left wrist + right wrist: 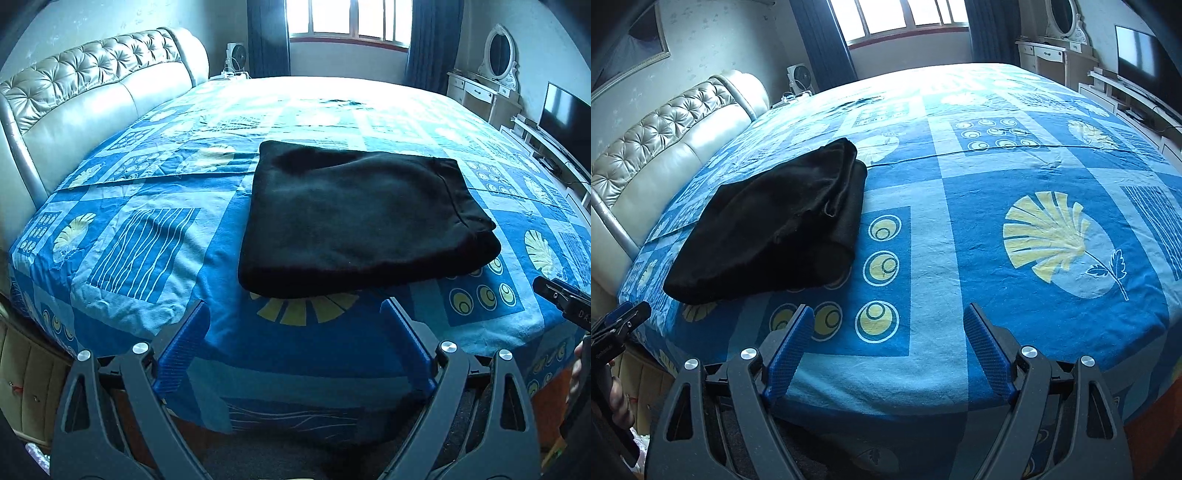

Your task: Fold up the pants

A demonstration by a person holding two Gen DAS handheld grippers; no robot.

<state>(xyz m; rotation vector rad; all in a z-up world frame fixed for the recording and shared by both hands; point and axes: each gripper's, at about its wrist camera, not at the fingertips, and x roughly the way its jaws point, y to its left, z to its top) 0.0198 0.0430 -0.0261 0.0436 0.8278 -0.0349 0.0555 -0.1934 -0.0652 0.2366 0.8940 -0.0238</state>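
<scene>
We see a wide bed (122, 236) filling both views, covered by a blue sheet (960, 236) printed with pale squares, yellow shell shapes and ringed circles. A tufted, cream headboard (85, 92) runs along its left side. Directly on the sheet lie the black pants (354, 218), folded into a thick, roughly square stack with layered edges showing on its right side. In the left wrist view they lie just beyond the fingertips, centred ahead of the gap between them. In the right wrist view they sit ahead and to the left of the left finger.
</scene>
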